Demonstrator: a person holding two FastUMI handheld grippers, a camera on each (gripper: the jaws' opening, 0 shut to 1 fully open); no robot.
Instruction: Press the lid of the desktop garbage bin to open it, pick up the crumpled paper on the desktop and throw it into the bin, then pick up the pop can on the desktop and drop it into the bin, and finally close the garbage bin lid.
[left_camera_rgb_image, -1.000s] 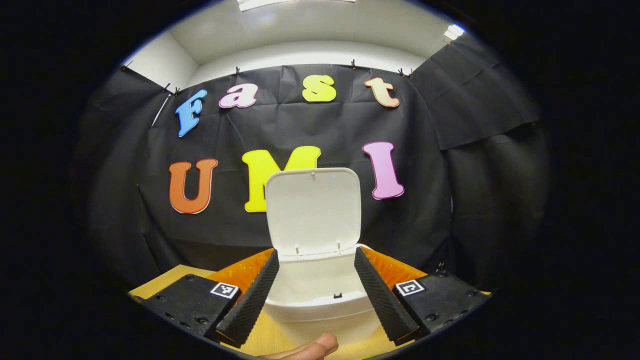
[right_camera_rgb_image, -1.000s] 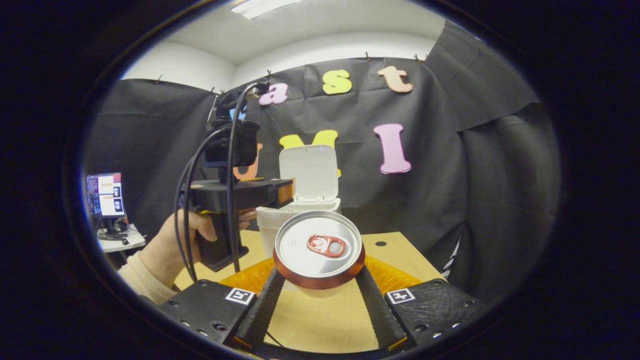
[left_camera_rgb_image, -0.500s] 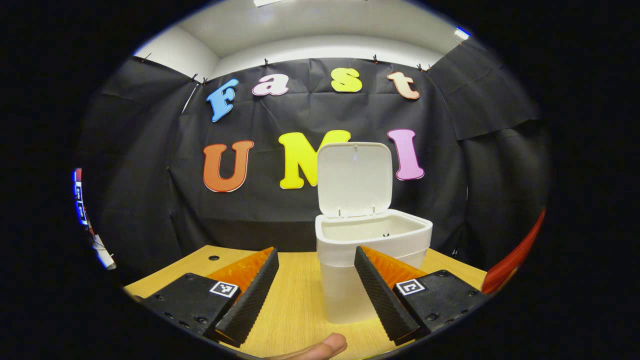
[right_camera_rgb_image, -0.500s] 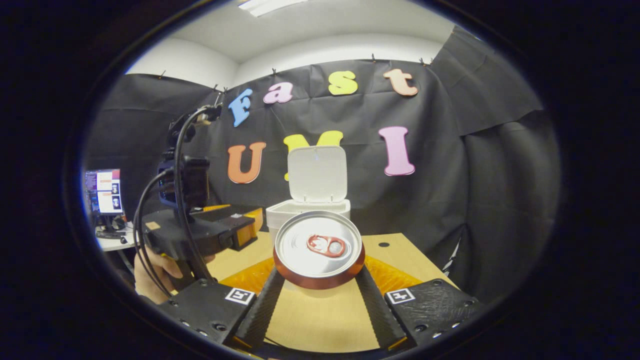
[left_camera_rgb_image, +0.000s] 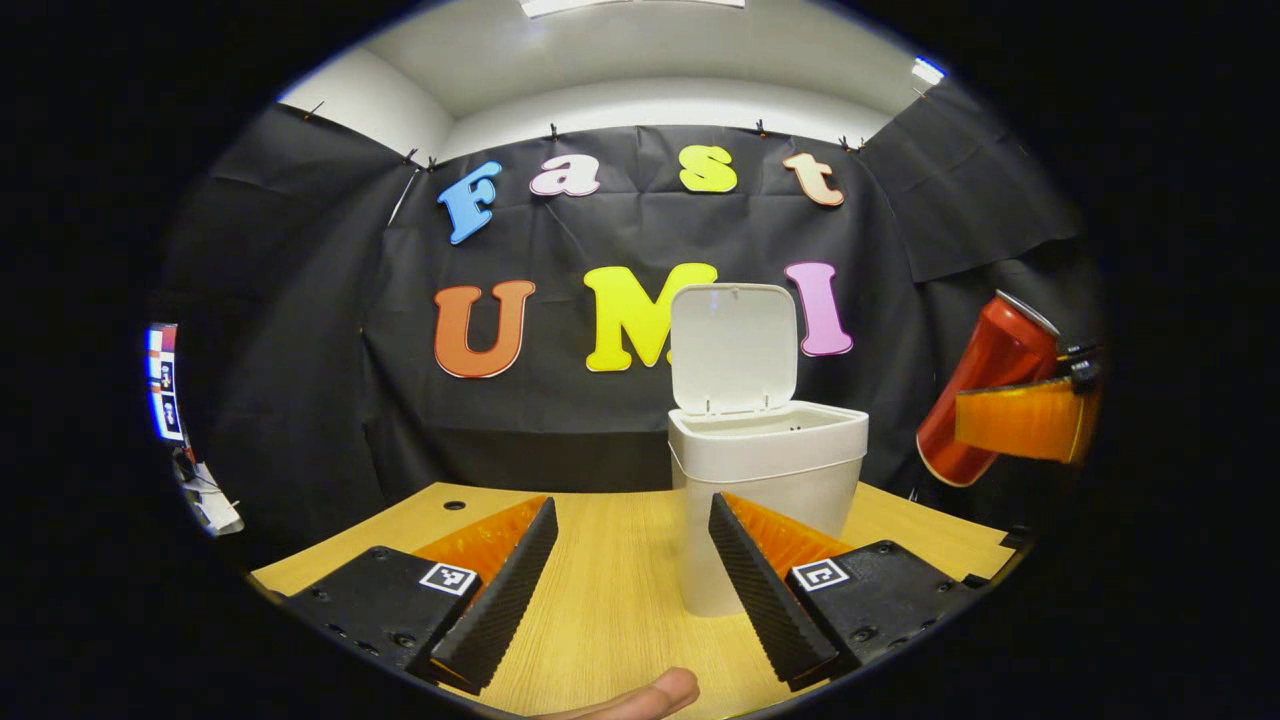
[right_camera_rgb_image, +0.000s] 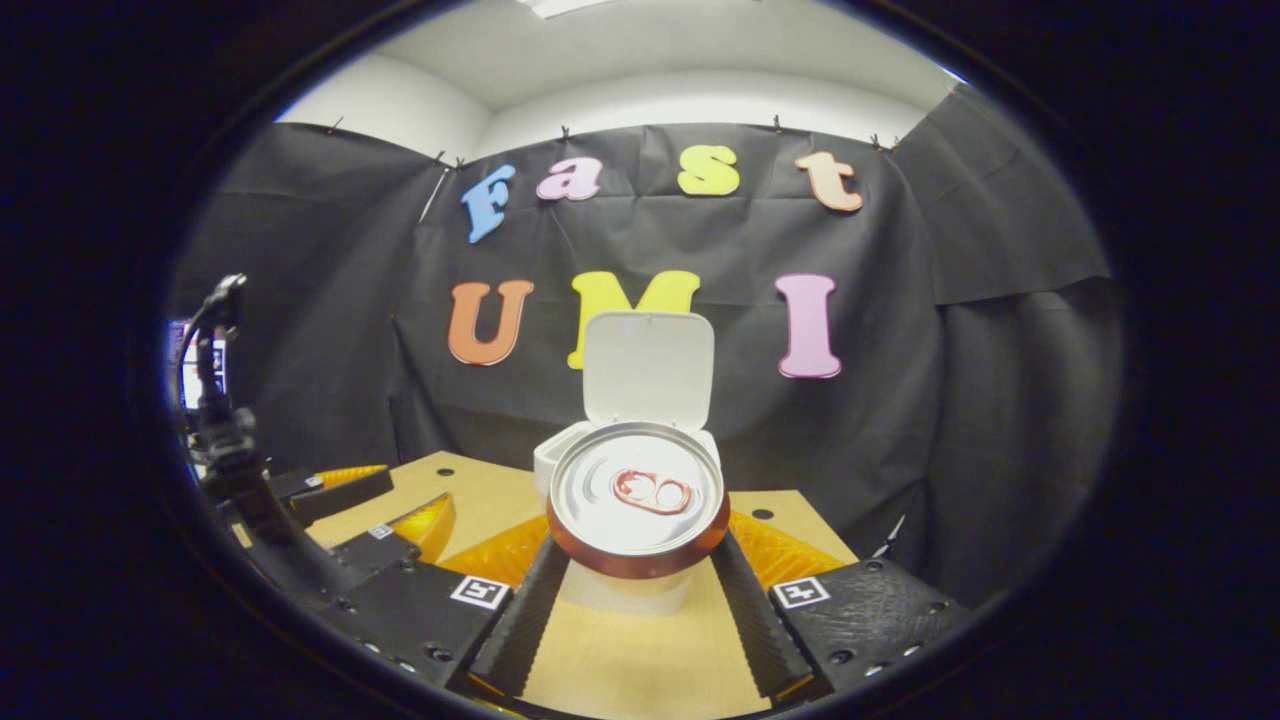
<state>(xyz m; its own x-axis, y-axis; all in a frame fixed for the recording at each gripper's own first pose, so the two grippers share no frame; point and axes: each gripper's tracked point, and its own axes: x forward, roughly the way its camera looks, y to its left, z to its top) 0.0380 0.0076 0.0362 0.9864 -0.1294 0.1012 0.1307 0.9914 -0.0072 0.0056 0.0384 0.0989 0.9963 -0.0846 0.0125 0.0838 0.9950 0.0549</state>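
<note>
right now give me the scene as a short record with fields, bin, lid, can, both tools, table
bin: white garbage bin standing on the wooden table
lid: lid open, standing upright at the back of the bin
can: red pop can held off the table, pull-tab top facing the camera in the right gripper view
right tool: right tool shut on the can, bin behind it
left tool: left tool open, nothing between its fingers
crumpled paper: none seen on the table

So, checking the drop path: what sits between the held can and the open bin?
Nothing in the left gripper view: only the booth's black cloth shows between the can and the bin.
</note>
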